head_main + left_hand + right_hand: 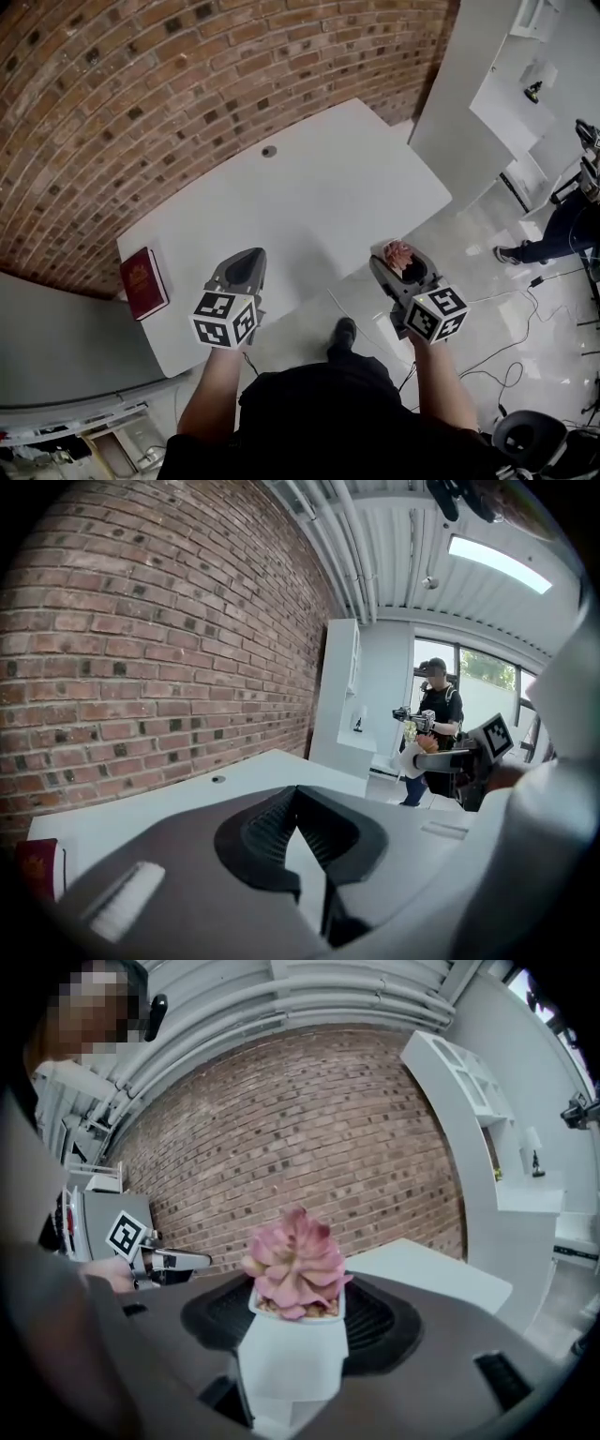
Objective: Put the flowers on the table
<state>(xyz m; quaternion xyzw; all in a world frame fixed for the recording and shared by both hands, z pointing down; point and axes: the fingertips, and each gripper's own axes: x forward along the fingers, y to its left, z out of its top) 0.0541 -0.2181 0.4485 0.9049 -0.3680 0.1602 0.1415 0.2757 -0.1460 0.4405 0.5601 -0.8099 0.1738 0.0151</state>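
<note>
A pink succulent flower (292,1258) stands upright in a small white pot (289,1358), and my right gripper (292,1326) is shut on the pot. In the head view that flower (398,251) and right gripper (401,264) hang beside the white table's (309,206) front right edge, over the floor. My left gripper (247,261) is above the table's front edge, shut with nothing between its fingers. In the left gripper view its jaws (297,797) meet at their tips, and the potted flower (412,757) shows far off to the right.
A red book (143,282) lies at the table's left end. A small round grommet (269,150) sits near the brick wall. A white shelf unit (487,94) stands to the right. A person (562,230) and cables (525,347) are on the floor beyond.
</note>
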